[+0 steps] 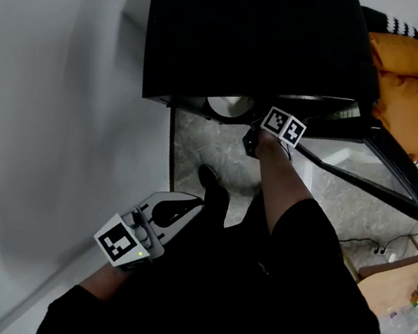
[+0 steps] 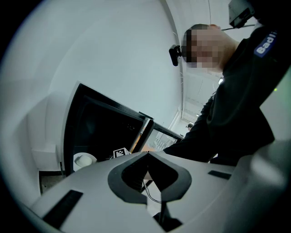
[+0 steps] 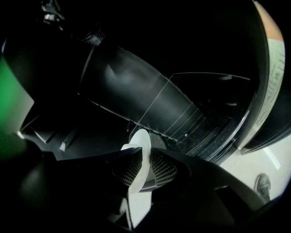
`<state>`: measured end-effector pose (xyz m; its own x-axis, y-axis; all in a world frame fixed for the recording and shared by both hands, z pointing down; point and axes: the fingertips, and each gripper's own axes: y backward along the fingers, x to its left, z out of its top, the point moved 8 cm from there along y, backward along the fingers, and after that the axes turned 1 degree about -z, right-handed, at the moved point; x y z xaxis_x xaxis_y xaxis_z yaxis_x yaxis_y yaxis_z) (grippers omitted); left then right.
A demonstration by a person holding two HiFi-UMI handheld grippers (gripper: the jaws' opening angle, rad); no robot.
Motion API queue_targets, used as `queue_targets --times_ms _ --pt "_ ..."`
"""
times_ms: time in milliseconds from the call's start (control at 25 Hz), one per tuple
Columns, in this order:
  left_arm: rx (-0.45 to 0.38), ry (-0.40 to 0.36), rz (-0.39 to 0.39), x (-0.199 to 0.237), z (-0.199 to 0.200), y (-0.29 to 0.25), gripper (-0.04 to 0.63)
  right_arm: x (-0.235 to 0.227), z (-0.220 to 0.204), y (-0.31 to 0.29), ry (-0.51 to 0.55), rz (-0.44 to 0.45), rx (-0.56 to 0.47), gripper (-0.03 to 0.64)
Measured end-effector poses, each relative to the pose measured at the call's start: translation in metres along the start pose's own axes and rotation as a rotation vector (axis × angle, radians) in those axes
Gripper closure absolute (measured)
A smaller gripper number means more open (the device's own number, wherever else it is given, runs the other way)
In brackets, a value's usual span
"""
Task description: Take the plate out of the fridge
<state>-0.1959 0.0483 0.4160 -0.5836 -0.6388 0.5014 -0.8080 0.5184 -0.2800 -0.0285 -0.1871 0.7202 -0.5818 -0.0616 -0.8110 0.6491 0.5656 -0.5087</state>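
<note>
Plate look: plate (image 3: pixel 142 144) white, round, thin; it shows nearly edge-on at lower centre of the right gripper view
Plate state: rim clamped between the ribbed pads of the right gripper (image 3: pixel 142 167); inside the fridge, not yet out
Plate place: in the head view a pale arc (image 1: pixel 228 106) just under the black top, at centre; in the left gripper view at lower left (image 2: pixel 84 160), low in the opening
Fridge: fridge (image 1: pixel 248 33) black, boxy; door (image 1: pixel 400 175) swung wide open toward the right of the head view; interior dark, a clear shelf (image 3: pixel 195 123) right of centre
</note>
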Motion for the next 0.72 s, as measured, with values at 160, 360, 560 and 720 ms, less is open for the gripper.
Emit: queue_targets --times_ms 160,360,560,720 --pt "0.004 0.006 -0.004 0.0005 -0.0011 0.0002 0.588 -0.0006 -0.0002 0.0011 -0.020 0.029 0.012 0.551" --pt "-0.003 0.008 -0.011 0.0014 -0.0002 -0.0036 0.588 -0.0061 -0.0028 0.0042 -0.068 0.060 0.040 0.561" --pt "0.008 0.010 -0.016 0.0011 -0.0013 -0.0054 0.588 -0.0071 -0.0039 0.0053 -0.049 0.049 0.074 0.572" --pt "0.008 0.013 -0.017 0.0000 -0.0018 -0.0061 0.588 -0.0070 -0.0062 0.0061 -0.055 0.040 0.105 0.575"
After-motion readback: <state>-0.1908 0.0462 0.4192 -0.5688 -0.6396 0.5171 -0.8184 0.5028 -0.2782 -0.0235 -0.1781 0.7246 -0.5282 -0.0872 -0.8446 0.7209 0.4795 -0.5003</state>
